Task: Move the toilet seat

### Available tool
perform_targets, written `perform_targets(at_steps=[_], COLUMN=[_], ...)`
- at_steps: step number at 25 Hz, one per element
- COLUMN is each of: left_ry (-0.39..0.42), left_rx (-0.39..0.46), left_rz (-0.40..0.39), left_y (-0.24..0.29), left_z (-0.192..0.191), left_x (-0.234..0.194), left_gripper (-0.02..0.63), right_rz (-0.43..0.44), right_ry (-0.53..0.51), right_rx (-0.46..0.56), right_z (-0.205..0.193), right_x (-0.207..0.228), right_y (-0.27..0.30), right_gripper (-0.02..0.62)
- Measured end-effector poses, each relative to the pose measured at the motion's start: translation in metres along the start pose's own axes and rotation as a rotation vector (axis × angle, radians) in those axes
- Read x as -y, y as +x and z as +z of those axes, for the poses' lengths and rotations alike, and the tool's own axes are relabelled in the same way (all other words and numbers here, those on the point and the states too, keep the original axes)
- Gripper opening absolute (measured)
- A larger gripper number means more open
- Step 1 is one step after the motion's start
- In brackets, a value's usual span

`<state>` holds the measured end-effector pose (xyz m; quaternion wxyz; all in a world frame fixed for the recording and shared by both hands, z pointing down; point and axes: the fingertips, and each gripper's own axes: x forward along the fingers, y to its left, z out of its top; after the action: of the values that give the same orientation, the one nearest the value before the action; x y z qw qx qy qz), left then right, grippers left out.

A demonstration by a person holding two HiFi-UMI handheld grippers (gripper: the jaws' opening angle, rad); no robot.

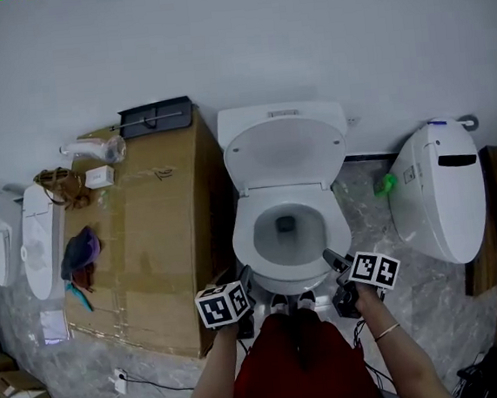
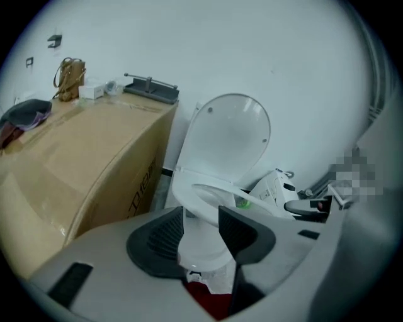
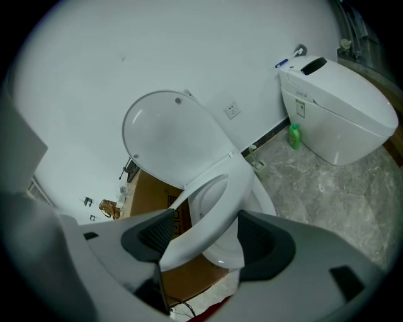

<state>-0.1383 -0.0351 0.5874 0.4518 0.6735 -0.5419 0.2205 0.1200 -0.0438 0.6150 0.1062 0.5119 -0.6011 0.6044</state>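
Note:
A white toilet stands against the wall, its lid upright against the tank. The toilet seat ring lies over the bowl; in the right gripper view the seat slants up, its front lifted off the bowl. My right gripper is at the bowl's front right, and in its own view the right gripper is shut on the seat's front part, with a pad at each edge of the ring. My left gripper hangs at the bowl's front left. In its own view the left gripper is open, with only the distant bowl between the pads.
A large cardboard box stands close on the toilet's left, carrying a hair dryer, a bag and a dark tray. A second white toilet and a green bottle are on the right. More white fixtures sit far left.

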Motion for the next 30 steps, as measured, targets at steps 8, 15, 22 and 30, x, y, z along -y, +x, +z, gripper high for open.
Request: perform_targets(at_steps=[8,15,22,30], left_ry=[0.187,0.221,0.241,0.270], left_rx=[0.021,0.080,0.135,0.181], left_rz=[-0.018,-0.051,-0.025,-0.015], left_y=[-0.006,0.003,0.004,0.008], left_z=[-0.002,0.034,0.071,0.113], left_x=[0.034,0.060,0.066,0.074], left_gripper=[0.149,0.146,0.121,0.121], right_rz=[0.036,0.070,0.179,0.312], right_ry=[-0.017,-0.036,0.034,0.031], right_rx=[0.066,0.104,0.161,0.270], right_z=[0.030,0.053,0.083,0.116], right_x=[-0.023,-0.041,-0.060,-0.079], right_y=[-0.009,-0.016,-0.022,-0.035], right_gripper=[0.308,0.308,0.308,0.308])
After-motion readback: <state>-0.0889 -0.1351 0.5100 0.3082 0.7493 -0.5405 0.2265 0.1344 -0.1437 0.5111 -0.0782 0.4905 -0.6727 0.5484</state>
